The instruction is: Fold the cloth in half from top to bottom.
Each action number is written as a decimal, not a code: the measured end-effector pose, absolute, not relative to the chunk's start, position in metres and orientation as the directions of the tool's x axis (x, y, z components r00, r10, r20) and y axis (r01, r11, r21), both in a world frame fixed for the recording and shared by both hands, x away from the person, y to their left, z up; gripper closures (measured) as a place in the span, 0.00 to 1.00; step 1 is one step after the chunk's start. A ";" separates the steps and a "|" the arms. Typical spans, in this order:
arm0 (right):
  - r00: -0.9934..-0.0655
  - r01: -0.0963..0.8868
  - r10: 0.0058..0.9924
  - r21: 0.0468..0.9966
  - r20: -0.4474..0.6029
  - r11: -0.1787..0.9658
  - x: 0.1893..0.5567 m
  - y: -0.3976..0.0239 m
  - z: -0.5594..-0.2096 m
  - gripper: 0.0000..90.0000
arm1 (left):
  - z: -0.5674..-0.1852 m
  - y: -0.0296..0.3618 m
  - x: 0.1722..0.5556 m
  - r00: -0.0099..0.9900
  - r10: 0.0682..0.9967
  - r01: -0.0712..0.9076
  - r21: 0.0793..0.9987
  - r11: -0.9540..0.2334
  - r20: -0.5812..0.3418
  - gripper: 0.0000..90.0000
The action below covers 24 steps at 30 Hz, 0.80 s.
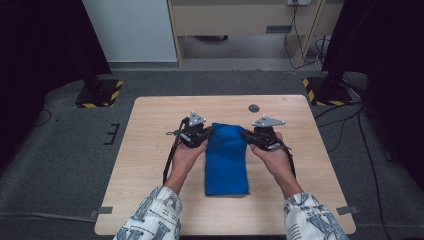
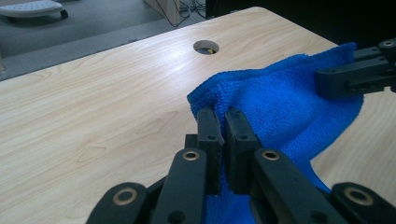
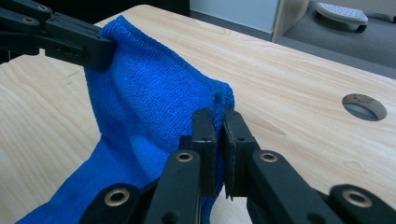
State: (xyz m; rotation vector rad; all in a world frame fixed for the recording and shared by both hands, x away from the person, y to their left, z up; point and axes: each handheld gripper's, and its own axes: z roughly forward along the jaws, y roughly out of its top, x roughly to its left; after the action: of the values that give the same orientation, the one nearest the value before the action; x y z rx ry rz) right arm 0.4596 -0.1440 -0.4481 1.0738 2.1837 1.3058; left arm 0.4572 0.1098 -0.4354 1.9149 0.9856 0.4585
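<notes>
A blue towel (image 1: 226,157) lies folded lengthwise in the middle of the wooden table (image 1: 150,150), its far end lifted. My left gripper (image 1: 209,132) is shut on the far left corner of the blue towel (image 2: 275,102), which is pinched between its two black jaws. On the other side, my right gripper (image 1: 243,133) is shut on the far right corner of the blue towel (image 3: 149,93). The left gripper view also shows the right gripper (image 2: 322,79) at the towel's far corner. Likewise the left gripper (image 3: 105,49) appears in the right gripper view. The near end of the towel rests flat on the table.
A round cable hole (image 1: 254,108) sits in the table beyond the right gripper. Bare wood lies to both sides of the towel. Black stand bases with yellow-black tape (image 1: 100,92) flank the table on the grey carpet. A cabinet (image 1: 240,20) stands at the back.
</notes>
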 end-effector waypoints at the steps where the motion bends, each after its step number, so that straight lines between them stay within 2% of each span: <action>1: -0.638 0.420 0.767 0.864 0.064 0.277 0.458 -0.144 -0.448 0.94 | -0.435 0.110 0.454 0.618 0.784 0.446 0.849 -0.282 -0.064 0.96; 10: -0.663 0.414 0.746 0.860 0.060 0.299 0.440 -0.147 -0.459 0.94 | -0.443 0.111 0.432 0.640 0.766 0.438 0.845 -0.307 -0.053 0.96; 24: -0.685 0.424 0.726 0.846 0.067 0.322 0.423 -0.145 -0.476 0.93 | -0.461 0.117 0.411 0.643 0.761 0.458 0.840 -0.289 -0.088 0.96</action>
State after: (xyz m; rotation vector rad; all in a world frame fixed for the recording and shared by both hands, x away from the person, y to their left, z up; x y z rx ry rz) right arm 0.4232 -0.1450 -0.4755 1.0289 2.2685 1.3012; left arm 0.4106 0.1172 -0.4613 1.9398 0.9588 0.4131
